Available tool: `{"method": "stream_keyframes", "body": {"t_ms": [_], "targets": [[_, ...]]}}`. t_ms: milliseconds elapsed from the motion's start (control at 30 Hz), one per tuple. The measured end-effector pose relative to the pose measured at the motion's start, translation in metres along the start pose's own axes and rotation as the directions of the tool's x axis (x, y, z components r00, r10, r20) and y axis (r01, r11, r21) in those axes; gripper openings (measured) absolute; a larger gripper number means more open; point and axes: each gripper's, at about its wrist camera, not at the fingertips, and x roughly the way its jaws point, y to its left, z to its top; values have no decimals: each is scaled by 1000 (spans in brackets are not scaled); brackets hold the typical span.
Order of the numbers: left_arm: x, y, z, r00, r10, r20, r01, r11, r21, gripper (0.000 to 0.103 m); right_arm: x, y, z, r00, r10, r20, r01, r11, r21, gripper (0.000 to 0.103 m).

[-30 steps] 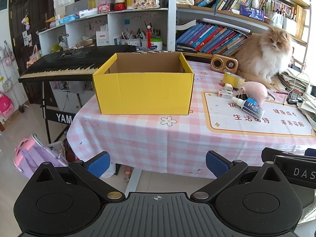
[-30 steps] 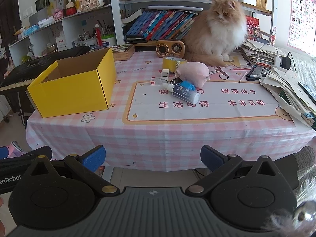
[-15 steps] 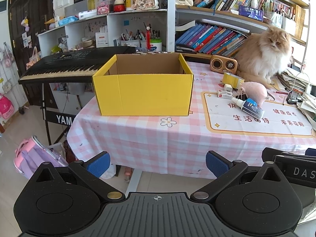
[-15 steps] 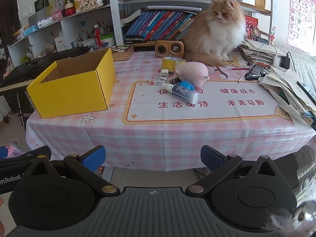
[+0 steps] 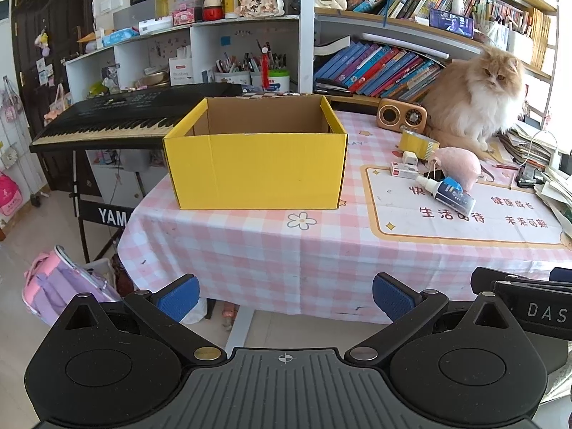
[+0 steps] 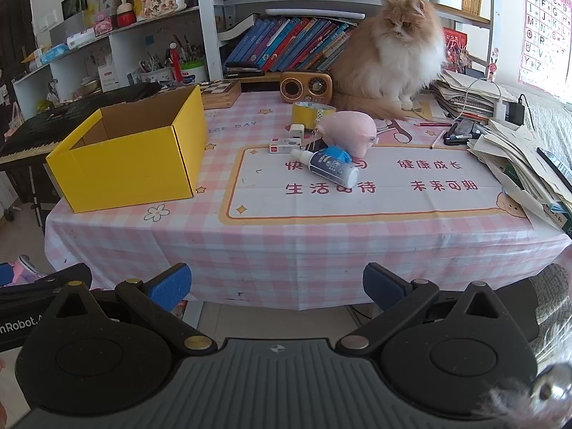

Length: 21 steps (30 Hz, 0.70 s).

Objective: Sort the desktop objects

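Only the left wrist view shows the keyboard [image 5: 118, 114] behind the yellow box [image 5: 257, 168]; only the right shows the paper pile [image 6: 514, 157]. Right of the box lie a spray bottle [image 6: 330, 167], pink plush [image 6: 348, 129] and tape roll [image 6: 312, 111], before the cat [image 6: 391, 57]. Both the left gripper [image 5: 284, 293] and right gripper [image 6: 277, 282] hang off the surface's [image 6: 286, 250] near edge, jaws wide, empty.

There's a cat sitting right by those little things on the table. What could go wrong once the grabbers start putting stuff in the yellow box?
1. The cat sits just behind the tape roll and pink plush; it might move or swat at a reaching gripper.
2. The bottle lies on its side and could roll away when nudged.
3. The small items are clustered tightly, so grabbing one may knock its neighbours.
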Motion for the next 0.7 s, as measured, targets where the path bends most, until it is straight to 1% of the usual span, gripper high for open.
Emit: {"method": "stream_keyframes", "body": {"t_ms": [467,700], "targets": [[1,2,0,1000,13,-3,-13,1000,1,103,1,0,0,1000,4,-13,-4,1000,12,103],[2,3,-1,1000,6,-9,-6,1000,4,103,2,1,-1,1000,9,-15,-8,1000,13,103]]}}
